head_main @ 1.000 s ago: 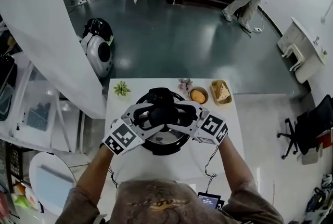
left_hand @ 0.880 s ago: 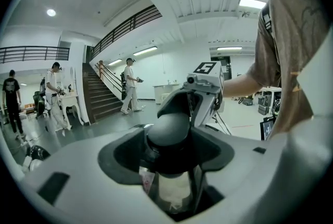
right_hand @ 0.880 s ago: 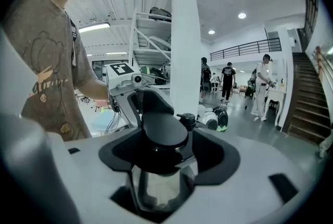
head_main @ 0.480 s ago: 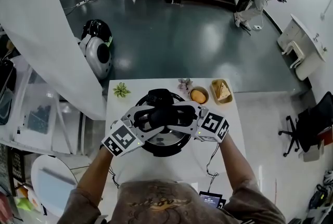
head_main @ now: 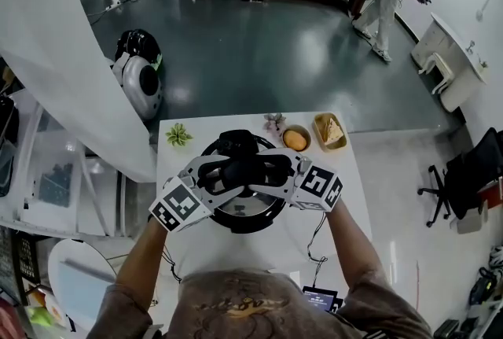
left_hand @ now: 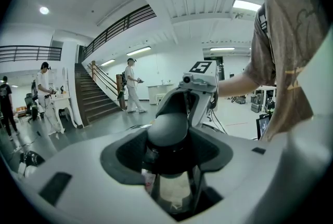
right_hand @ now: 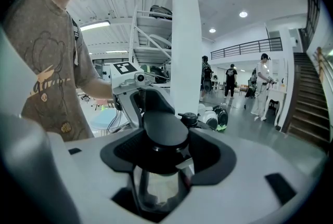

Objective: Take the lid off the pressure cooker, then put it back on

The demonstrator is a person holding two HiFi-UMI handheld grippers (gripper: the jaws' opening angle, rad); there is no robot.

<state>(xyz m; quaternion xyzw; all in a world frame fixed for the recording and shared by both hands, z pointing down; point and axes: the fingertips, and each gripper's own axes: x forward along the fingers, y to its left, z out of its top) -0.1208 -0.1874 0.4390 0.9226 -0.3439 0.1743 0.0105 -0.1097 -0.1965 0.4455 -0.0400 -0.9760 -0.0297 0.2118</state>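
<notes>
Found the pressure cooker (head_main: pixel 250 226) at the middle of the white surface (head_main: pixel 236 252), lid (head_main: pixel 240 209) on top. Saw the left hand-held gripper (head_main: pixel 223 174) and the right hand-held gripper (head_main: pixel 273 172) meeting over it from opposite sides, each set wide around the lid's black handle (head_main: pixel 247 169), pads pressed against its flanks after just closing in. Spotted along the back edge a small plant (head_main: pixel 178 134), a bowl (head_main: pixel 296 139) and a yellow tray (head_main: pixel 329 130).

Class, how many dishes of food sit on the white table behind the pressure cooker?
2: a round bowl holding something orange, and a yellow dish just right of it. None appear hidden.
</notes>
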